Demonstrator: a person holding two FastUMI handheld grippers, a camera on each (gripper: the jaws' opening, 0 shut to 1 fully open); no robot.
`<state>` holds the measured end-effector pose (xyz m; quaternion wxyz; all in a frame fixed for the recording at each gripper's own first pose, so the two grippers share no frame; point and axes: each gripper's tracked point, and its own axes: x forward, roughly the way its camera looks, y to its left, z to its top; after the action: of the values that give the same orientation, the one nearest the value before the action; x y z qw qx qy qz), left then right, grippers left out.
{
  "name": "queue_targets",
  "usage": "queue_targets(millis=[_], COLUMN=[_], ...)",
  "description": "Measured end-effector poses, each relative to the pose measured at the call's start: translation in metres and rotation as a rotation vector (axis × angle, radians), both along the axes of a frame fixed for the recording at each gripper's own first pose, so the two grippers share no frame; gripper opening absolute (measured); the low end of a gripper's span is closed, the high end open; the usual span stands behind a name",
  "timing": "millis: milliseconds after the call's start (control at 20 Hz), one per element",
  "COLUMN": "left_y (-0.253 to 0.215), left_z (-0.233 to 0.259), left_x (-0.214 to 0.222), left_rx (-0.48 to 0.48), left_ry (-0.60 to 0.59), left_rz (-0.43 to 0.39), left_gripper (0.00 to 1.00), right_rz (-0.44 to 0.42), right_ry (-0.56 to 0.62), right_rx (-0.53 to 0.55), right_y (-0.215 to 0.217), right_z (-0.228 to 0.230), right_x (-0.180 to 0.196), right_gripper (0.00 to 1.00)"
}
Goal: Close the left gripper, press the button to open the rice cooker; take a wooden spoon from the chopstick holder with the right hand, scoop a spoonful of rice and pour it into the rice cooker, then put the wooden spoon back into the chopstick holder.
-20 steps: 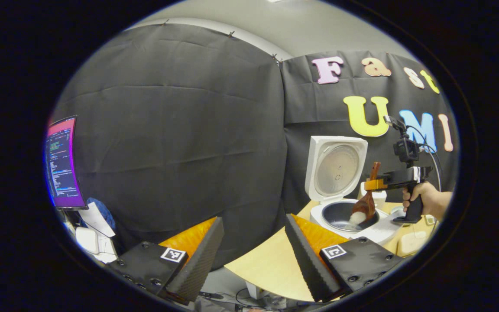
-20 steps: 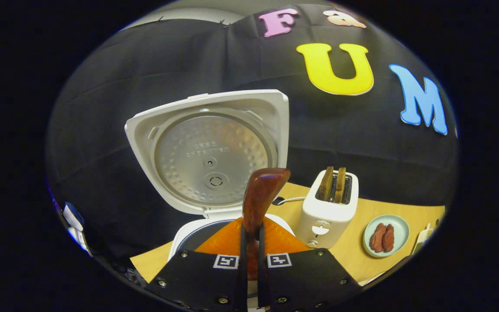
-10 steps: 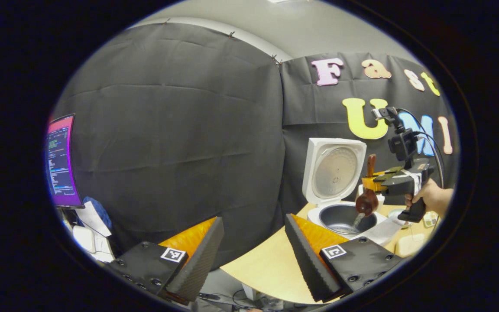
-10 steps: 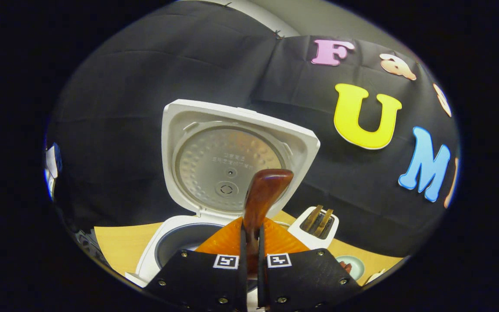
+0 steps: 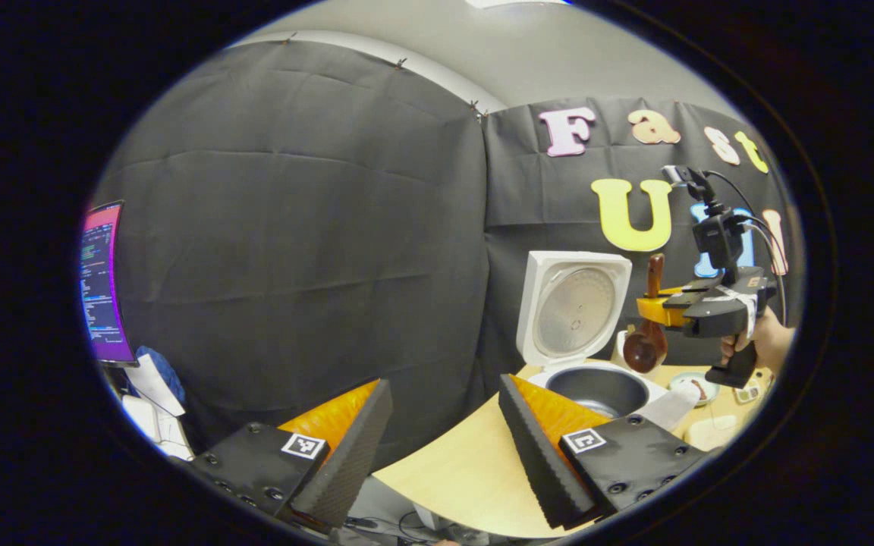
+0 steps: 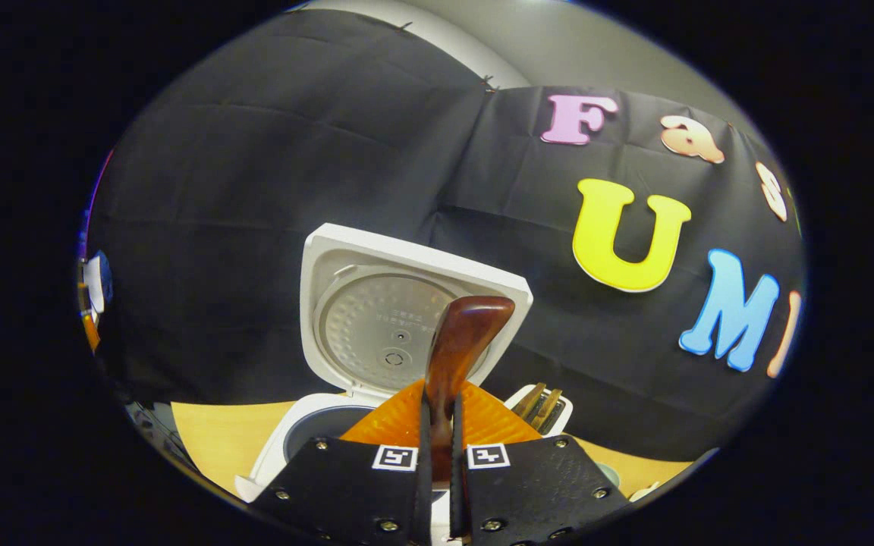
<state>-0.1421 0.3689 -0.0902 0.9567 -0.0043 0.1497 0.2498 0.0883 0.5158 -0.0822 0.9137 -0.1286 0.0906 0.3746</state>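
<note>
Right claw (image 6: 437,485) pinching wooden spoon (image 6: 458,349) handle, bowl hanging above open rice cooker (image 5: 596,383). Left claw (image 5: 441,432) spread, empty, off worktop (image 5: 467,470) edge.

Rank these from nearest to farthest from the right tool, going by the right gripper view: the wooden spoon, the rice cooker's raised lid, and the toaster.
1. wooden spoon: clamped in the right tool, handle pointing up.
2. toaster: just right of the tool, low and partly hidden; not clearly nearer than the lid, too close to call.
3. rice cooker lid: standing open, ahead and left.
</note>
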Motion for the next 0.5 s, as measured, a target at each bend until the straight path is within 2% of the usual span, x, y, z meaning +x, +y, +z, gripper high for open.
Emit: queue_targets(millis=[200,500], left_y=[-0.023,-0.07], left_z=[0.012,0.027], left_x=[0.02,0.043], left_rx=[0.002,0.009], left_ry=[-0.03,-0.066], left_rz=[-0.051,-0.139], left_gripper=[1.0,1.0], right_rz=[-0.055,-0.166], right_ry=[0.104,0.195], right_rx=[0.103,0.211], right_y=[-0.038,-0.118], right_z=[0.011,0.021], right_x=[0.006,0.018], right_gripper=[0.09,0.1])
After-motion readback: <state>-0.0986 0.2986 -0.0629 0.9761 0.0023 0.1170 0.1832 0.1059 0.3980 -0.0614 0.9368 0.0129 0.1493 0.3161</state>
